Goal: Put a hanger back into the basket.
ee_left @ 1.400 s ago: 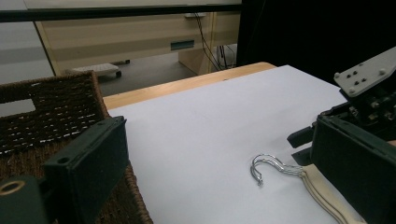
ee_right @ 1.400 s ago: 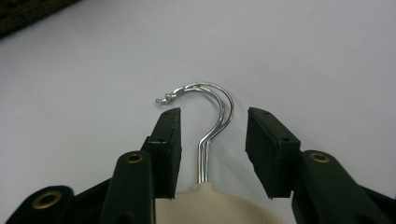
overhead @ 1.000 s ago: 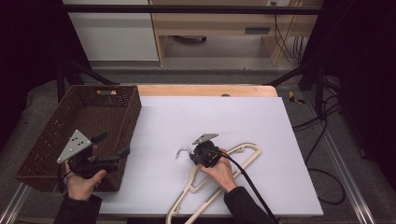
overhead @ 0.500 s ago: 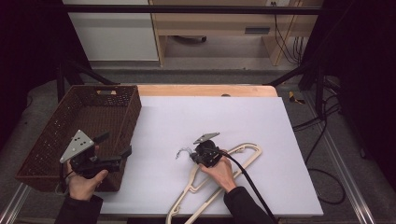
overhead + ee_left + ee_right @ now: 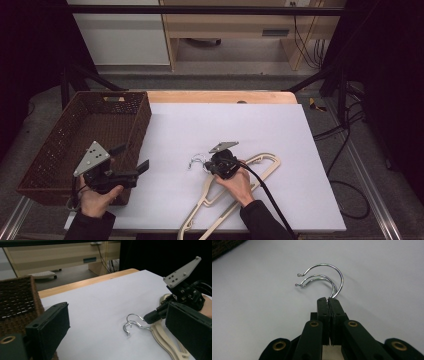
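Cream plastic hangers lie stacked on the white table top, their metal hooks pointing left. My right gripper is shut on the hook stems; in the right gripper view the jaws meet around the wires just below the curved hooks. My left gripper hovers open and empty at the near right corner of the basket. The left gripper view looks between its wide jaws at the hooks, the hangers and the right gripper.
A dark brown wicker basket stands at the table's left, its wall beside my left jaw. A wooden strip edges the far side. White table surface lies beyond the hangers. Cables hang off the right.
My left gripper has drifted slightly to the right beside the basket. The right hand and the hangers stay where they were.
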`<action>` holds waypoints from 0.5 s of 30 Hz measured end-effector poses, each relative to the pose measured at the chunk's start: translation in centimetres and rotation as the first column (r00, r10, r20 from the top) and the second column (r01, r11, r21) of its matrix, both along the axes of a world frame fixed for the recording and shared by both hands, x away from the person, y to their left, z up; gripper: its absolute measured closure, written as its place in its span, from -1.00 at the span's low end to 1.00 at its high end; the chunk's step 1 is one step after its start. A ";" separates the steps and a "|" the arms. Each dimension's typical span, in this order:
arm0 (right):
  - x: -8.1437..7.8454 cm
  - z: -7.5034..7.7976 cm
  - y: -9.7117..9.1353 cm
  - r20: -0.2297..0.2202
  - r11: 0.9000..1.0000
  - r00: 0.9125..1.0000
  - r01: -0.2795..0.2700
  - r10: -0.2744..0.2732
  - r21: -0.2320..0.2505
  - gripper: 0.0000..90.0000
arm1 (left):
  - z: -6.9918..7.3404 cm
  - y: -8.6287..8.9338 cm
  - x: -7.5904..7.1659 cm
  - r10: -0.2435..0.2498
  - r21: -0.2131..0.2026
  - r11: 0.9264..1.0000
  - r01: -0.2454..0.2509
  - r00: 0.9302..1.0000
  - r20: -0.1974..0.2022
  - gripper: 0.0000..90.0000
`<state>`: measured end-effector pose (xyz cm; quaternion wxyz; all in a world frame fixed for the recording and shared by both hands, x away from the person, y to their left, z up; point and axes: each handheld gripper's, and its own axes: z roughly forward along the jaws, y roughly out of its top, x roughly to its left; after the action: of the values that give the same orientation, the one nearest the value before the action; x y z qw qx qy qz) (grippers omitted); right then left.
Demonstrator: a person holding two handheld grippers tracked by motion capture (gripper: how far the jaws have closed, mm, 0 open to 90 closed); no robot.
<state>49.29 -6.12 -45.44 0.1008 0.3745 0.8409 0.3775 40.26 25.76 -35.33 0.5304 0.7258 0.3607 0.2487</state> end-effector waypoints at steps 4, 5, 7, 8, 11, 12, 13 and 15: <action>-0.3 0.4 -0.1 0.000 1.000 1.000 0.018 -0.018 0.015 0.98 | -0.3 -1.1 0.0 -0.035 0.003 0.999 0.035 0.999 -0.023 -0.88; -0.4 0.9 -0.4 0.004 0.999 1.000 0.019 -0.019 0.029 0.98 | -0.6 -1.8 0.0 -0.053 0.001 0.999 0.053 0.998 -0.040 -0.88; -0.5 1.2 -0.7 0.015 0.999 1.000 0.005 -0.006 0.038 0.98 | -1.0 -2.5 0.0 -0.070 0.004 0.998 0.070 0.996 -0.063 -0.87; -0.5 1.2 -0.7 0.015 0.999 1.000 0.005 -0.006 0.038 0.98 | -1.0 -2.5 0.0 -0.070 0.004 0.998 0.070 0.996 -0.063 -0.86; -0.8 1.9 -1.2 0.032 0.998 0.999 0.004 -0.006 0.058 0.99 | -1.7 -3.9 0.2 -0.101 0.009 0.995 0.102 0.990 -0.103 -0.84; -0.8 1.9 -1.2 0.032 0.998 0.999 0.004 -0.006 0.058 0.99 | -2.0 -4.3 0.2 -0.110 0.007 0.994 0.112 0.987 -0.115 -0.84; -0.9 2.1 -1.4 0.046 0.998 0.999 -0.005 0.002 0.066 0.99 | -2.7 -5.3 0.4 -0.130 0.013 0.991 0.134 0.980 -0.151 -0.83; -1.1 2.4 -1.6 0.048 0.998 0.999 -0.004 0.001 0.070 0.99 | -3.4 -6.3 0.6 -0.139 0.014 0.990 0.143 0.975 -0.173 -0.78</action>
<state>48.17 -7.73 -43.08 0.1074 0.3676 0.8250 0.4156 40.82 19.44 -38.73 0.5040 0.7752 0.3494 0.1516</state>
